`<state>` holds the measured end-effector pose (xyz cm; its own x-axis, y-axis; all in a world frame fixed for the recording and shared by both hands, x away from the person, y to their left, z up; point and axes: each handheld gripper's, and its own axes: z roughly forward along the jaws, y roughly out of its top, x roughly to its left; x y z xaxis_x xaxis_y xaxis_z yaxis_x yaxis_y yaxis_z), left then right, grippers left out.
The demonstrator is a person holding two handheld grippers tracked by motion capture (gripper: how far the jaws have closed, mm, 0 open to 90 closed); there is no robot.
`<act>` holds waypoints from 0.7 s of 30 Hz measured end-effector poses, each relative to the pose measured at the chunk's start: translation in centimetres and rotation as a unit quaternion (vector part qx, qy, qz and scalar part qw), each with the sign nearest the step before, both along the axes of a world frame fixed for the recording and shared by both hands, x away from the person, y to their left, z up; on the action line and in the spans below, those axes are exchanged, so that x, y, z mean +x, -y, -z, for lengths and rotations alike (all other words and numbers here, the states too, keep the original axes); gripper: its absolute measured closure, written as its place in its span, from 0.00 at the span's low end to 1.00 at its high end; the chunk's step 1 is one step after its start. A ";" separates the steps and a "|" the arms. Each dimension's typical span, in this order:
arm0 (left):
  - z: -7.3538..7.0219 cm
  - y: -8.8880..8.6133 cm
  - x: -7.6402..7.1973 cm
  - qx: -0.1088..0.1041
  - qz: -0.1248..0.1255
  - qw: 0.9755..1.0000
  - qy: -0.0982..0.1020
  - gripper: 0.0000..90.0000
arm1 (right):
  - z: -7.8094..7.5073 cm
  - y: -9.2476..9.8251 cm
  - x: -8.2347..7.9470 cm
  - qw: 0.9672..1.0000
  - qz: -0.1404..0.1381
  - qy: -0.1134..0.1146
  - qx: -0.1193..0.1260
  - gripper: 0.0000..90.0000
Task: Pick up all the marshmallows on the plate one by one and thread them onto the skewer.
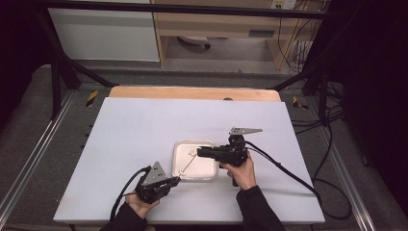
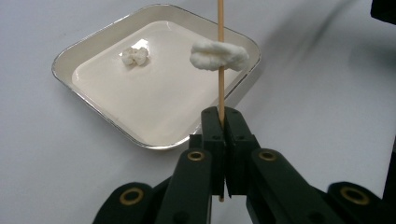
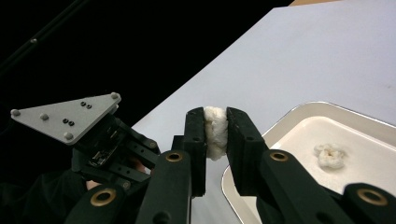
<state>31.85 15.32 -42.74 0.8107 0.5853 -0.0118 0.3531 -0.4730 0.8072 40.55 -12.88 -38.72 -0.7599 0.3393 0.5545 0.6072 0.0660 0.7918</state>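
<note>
Left gripper [image 2: 222, 122]: jaws together, clamped on a thin wooden skewer [image 2: 221, 88] that rises straight up from between the pads in its own view. Right gripper [image 3: 216, 131]: jaws clamped on a white marshmallow [image 3: 215, 130], pads pressing both its sides; we note no gap.

In the left gripper view, that white marshmallow [image 2: 219, 55] sits threaded on the skewer, partway up the stick, hanging over the far corner of the tray. From the high view, the skewer [image 1: 187, 166] slants from the left gripper [image 1: 174, 181] up toward the right gripper [image 1: 198, 152], crossing above the tray.

A second marshmallow piece [image 2: 134, 56] lies loose on the tray floor, well apart from the skewered one; we see it also in the right gripper view [image 3: 330, 156].

The tray [image 1: 210, 169] is a shallow, square, cream-coloured dish with a silvery rim, set near the middle of the table [image 1: 139, 130], somewhat toward the near edge. Left gripper is near the tray's near-left corner; right gripper reaches in over its right side.

Table is white-topped, with a wooden strip along the far edge. Cables trail off both grippers.
</note>
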 end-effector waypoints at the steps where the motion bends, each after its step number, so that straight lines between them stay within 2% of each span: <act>1: 0.0 0.0 0.0 0.002 0.000 1.000 0.000 0.99 | 0.1 0.0 0.0 1.000 -0.002 0.000 0.001 0.89; 15: 0.2 0.4 0.0 0.027 0.002 1.000 -0.003 0.99 | 0.6 -0.5 -0.6 1.000 -0.017 0.006 -0.004 0.90; 21: 0.4 0.6 0.1 0.039 0.003 0.999 -0.009 0.99 | 0.9 -0.6 -0.9 0.999 -0.018 0.014 -0.024 0.90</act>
